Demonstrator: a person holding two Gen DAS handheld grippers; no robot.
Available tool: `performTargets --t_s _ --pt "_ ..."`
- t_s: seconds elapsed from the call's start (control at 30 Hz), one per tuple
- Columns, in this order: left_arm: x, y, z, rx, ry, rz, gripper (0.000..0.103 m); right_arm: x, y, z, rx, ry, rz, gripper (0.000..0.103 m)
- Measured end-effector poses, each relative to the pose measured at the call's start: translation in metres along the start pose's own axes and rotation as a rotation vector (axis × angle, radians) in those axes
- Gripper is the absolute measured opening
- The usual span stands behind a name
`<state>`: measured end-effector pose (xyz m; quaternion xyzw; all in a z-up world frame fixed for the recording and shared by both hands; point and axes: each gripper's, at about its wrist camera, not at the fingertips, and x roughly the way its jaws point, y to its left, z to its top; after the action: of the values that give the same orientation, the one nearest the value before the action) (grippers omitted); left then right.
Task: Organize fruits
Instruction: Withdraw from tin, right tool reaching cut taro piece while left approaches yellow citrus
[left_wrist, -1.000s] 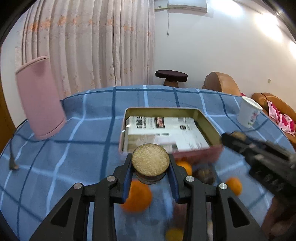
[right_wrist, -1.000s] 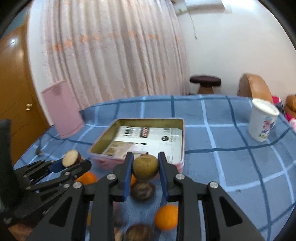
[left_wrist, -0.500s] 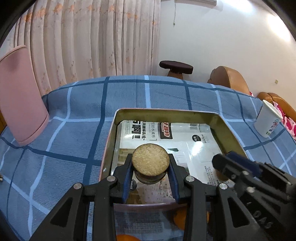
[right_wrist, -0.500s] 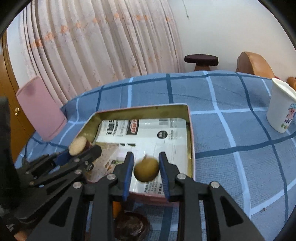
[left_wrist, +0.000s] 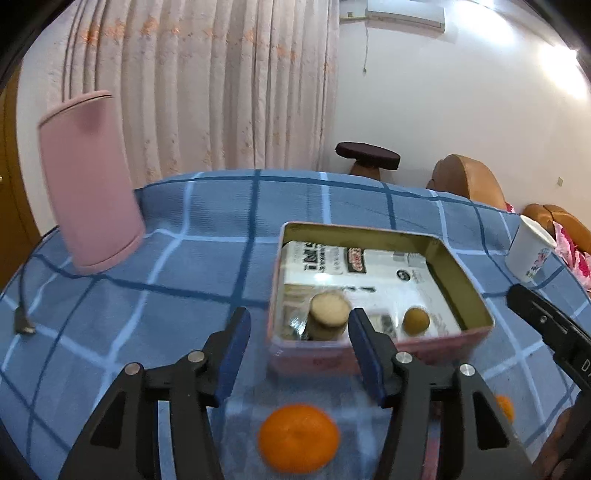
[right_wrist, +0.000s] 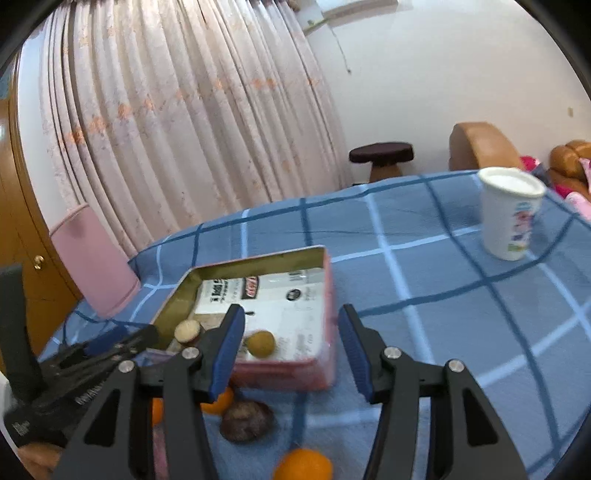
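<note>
A pink tin (left_wrist: 458, 280) lined with newspaper stands on the blue checked table. In it lie a cut fruit piece (left_wrist: 328, 317) with a tan top and a small round brown fruit (left_wrist: 415, 321). My left gripper (left_wrist: 299, 350) hovers just short of the tin's near wall, its jaws opening with nothing pressed between them. Over the tin's (right_wrist: 327, 295) near right corner my right gripper (right_wrist: 291, 350) also has its jaws opening and holds nothing. The round fruit (right_wrist: 260, 343) and the cut piece (right_wrist: 187, 330) rest beyond it. An orange (left_wrist: 298, 437) lies under the left gripper.
Near the tin's front lie a dark fruit (right_wrist: 246, 421) and two oranges (right_wrist: 303, 465) (right_wrist: 218, 402). A white cup (right_wrist: 511, 218) stands at the right, a pink container (left_wrist: 88, 184) at the left. A cable plug (left_wrist: 22, 321) lies by the left table edge.
Both grippers have let go: the cut piece and the round fruit now lie in the tin. Both have drawn back from over the tin toward its near side, jaws wider.
</note>
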<state>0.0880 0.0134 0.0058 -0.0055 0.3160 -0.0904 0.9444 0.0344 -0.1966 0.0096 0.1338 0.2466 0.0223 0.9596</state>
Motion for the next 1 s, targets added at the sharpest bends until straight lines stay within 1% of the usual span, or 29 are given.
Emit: performTargets --t_s 0.1,0.2,0.3,0.43,0.5,0.6,0.63,0.7,0.77,0.87,0.93,1.0 --pt "-0.009 0.007 -0.012 0.000 0.009 0.011 0.057 -0.013 0.002 -0.013 -0.051 0.001 -0.030 0.057" --pt "-0.015 0.011 -0.023 -0.007 0.024 0.007 0.057 -0.024 0.005 -0.025 -0.085 0.004 -0.040 0.057" --pt "-0.022 0.010 -0.031 -0.003 0.027 0.012 0.057 -0.030 0.007 -0.035 -0.103 0.026 -0.030 0.057" --pt "-0.034 0.005 -0.045 0.043 0.025 0.008 0.057 -0.040 0.015 -0.051 -0.149 0.053 -0.016 0.057" --pt "-0.037 0.002 -0.053 0.063 0.037 0.001 0.057 -0.048 0.019 -0.058 -0.172 0.066 -0.001 0.057" --pt "-0.043 0.001 -0.065 0.077 0.067 -0.020 0.057 -0.058 0.024 -0.070 -0.205 0.079 -0.003 0.057" --pt "-0.045 0.001 -0.067 0.077 0.063 -0.028 0.057 -0.061 0.025 -0.073 -0.203 0.088 0.004 0.057" --pt "-0.051 -0.002 -0.071 0.102 0.055 -0.026 0.057 -0.064 0.027 -0.080 -0.185 0.115 0.045 0.055" --pt "-0.053 -0.005 -0.076 0.131 0.070 -0.013 0.057 -0.067 0.034 -0.086 -0.191 0.138 0.076 0.054" --pt "-0.052 -0.006 -0.084 0.134 0.113 -0.023 0.057 -0.069 0.047 -0.095 -0.211 0.159 0.117 0.049" --pt "-0.052 -0.007 -0.087 0.140 0.126 -0.040 0.057 -0.066 0.055 -0.099 -0.222 0.179 0.135 0.047" --pt "-0.054 -0.010 -0.087 0.153 0.123 -0.039 0.057 -0.062 0.060 -0.104 -0.230 0.204 0.147 0.041"
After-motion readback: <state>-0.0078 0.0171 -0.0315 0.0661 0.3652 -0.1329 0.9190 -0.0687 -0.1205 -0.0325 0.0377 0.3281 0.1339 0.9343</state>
